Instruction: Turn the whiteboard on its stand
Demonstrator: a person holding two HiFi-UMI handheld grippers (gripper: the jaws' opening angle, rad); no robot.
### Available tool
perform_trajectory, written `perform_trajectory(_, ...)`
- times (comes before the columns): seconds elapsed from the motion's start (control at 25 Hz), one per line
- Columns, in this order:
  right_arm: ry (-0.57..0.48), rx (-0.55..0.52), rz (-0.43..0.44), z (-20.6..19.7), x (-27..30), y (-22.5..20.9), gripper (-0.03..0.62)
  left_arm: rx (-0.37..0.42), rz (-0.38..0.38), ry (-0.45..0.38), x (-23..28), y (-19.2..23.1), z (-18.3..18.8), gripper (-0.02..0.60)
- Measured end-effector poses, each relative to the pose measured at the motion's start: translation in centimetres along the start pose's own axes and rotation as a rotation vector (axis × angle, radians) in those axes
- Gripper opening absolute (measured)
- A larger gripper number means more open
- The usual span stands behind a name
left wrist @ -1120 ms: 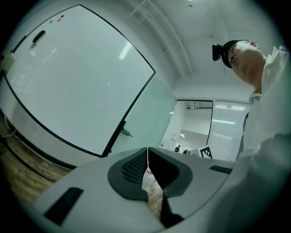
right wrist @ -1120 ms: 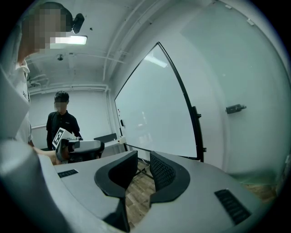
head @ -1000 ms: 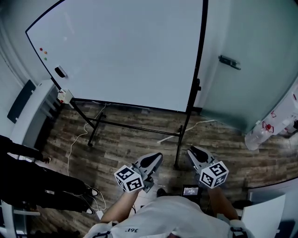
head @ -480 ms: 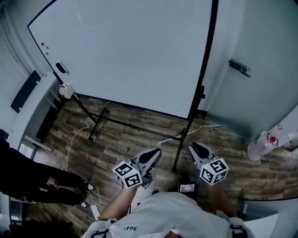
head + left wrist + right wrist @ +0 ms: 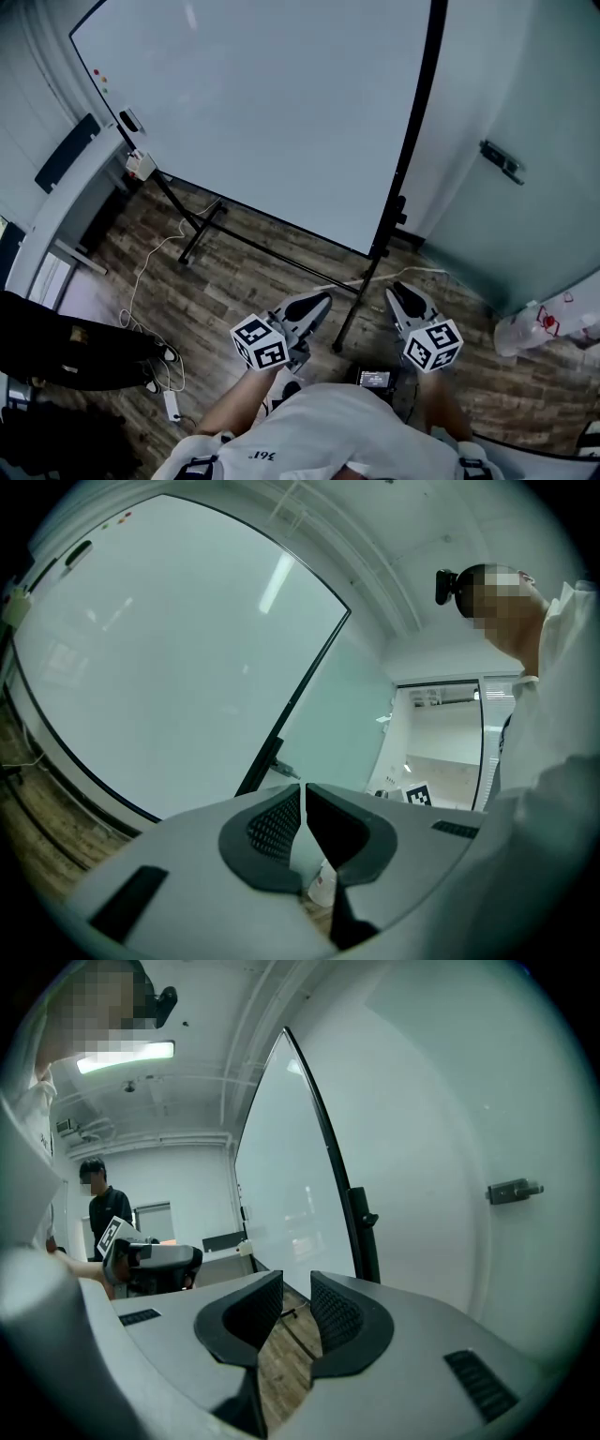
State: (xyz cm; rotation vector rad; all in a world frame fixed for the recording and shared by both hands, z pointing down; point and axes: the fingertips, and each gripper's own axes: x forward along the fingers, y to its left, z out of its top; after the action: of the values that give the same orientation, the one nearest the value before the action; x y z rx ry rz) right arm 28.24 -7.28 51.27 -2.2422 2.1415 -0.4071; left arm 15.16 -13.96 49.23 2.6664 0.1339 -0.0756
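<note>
The whiteboard [image 5: 272,103] fills the upper part of the head view, its white face in a black frame on a black stand. The stand's right post [image 5: 412,141] runs down to a foot on the wooden floor between my grippers. My left gripper [image 5: 317,302] is held level just left of that foot, shut with nothing in it; its tips [image 5: 302,789] meet. My right gripper [image 5: 398,292] is just right of the post, open by a narrow gap [image 5: 296,1288] with nothing in it. Neither touches the whiteboard [image 5: 281,1176] nor the post [image 5: 342,1194].
A grey door with a handle [image 5: 502,161] stands right of the board. A clear plastic bottle [image 5: 525,333] lies at the wall. A cable and power strip [image 5: 169,403] lie on the floor at left, near a person's dark legs [image 5: 75,352] and a desk [image 5: 66,202].
The board and its right post now look nearer and larger. Both grippers have travelled with me toward the post, side by side. The dark legs at left sit lower in view.
</note>
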Motion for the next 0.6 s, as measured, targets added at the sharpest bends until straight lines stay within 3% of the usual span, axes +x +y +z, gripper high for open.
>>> perform_trajectory(0.6, 0.023, -0.034, 0.094, 1.8, -0.3, -5.5, 0.117, 0.014, 0.09, -0.041, 5.3, -1.4, -0.3, 0.008)
